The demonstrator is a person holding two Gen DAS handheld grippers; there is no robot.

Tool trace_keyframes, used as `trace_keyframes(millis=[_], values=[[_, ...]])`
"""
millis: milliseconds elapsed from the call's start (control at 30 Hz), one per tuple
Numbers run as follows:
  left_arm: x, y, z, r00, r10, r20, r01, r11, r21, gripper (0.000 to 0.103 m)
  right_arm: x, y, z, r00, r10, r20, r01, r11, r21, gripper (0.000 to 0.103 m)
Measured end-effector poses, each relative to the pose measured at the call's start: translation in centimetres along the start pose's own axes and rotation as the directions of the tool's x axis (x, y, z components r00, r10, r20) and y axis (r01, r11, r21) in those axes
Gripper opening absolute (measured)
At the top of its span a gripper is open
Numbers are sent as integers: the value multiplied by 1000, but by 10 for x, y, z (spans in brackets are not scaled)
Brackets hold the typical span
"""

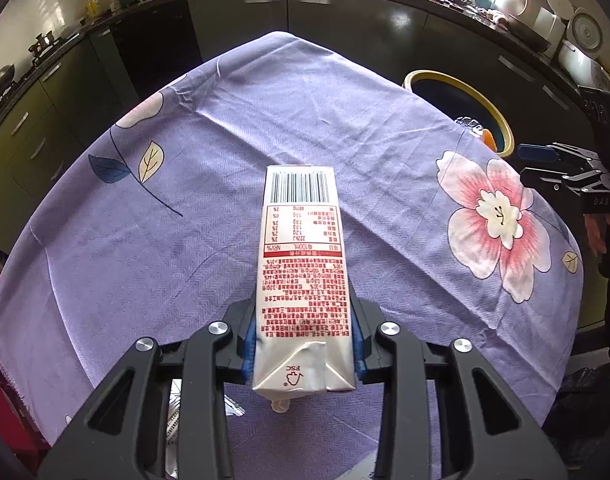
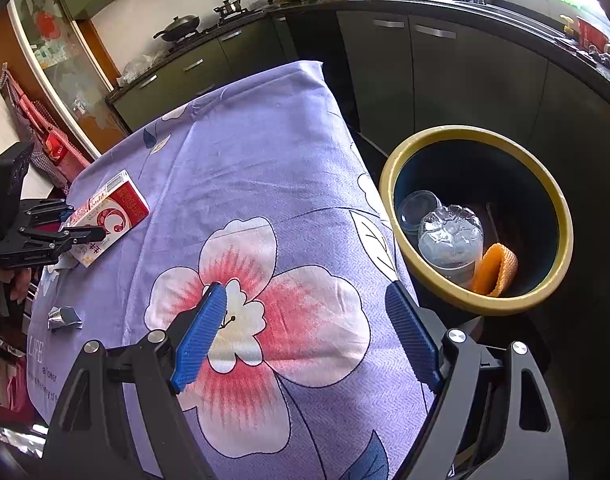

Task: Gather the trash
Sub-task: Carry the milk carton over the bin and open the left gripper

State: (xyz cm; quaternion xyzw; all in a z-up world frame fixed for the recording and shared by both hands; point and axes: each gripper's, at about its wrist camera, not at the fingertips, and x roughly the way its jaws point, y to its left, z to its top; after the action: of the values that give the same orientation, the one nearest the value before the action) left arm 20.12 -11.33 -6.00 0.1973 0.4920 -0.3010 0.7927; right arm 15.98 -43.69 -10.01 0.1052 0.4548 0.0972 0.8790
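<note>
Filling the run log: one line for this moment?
left gripper: shut on carton | right gripper: open, empty | bin: bottle inside

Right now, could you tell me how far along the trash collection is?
Already done: a clear plastic bottle, a clear lid and an orange cloth lie in the yellow-rimmed bin. In hand: the left tongs are shut on a drink carton above the purple floral tablecloth. Left: binning the carton and picking up a crumpled foil scrap; the right tongs are open and empty.
</note>
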Motion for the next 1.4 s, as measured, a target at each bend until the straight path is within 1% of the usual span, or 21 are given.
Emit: trace_keyframes(millis=[267, 467, 600, 733, 933, 1100, 1200, 1300, 1400], values=[[-15, -28, 9, 1000, -13, 21, 12, 998, 54, 33, -3, -4, -3, 1000, 13, 1, -13, 1000, 6, 81], [-25, -47, 20, 999, -30, 45, 26, 996, 81, 33, -14, -12, -6, 1000, 12, 13, -12, 1000, 14, 81], [-29, -67, 36, 996, -69, 52, 62, 991, 116, 33, -34, -22, -9, 999, 1, 43, -2, 1000, 28, 81], [-23, -96, 62, 993, -109, 48, 99, 981, 169, 33, -58, -40, -16, 997, -18, 76, 14, 998, 57, 81], [4, -152, 113, 986, -164, 21, 154, 958, 244, 33, -85, -84, -32, 993, -57, 106, 42, 989, 142, 81], [42, -197, 168, 982, -190, -14, 186, 940, 287, 33, -96, -124, -47, 991, -74, 116, 47, 975, 218, 81], [72, -216, 204, 978, -203, -55, 211, 941, 266, 33, -101, -145, -57, 990, -80, 119, 47, 965, 259, 81], [105, -232, 234, 980, -187, -72, 199, 947, 253, 34, -104, -165, -66, 990, -85, 113, 49, 954, 297, 81], [135, -241, 255, 984, -154, -85, 170, 957, 236, 34, -105, -181, -75, 991, -89, 104, 50, 942, 333, 81]])
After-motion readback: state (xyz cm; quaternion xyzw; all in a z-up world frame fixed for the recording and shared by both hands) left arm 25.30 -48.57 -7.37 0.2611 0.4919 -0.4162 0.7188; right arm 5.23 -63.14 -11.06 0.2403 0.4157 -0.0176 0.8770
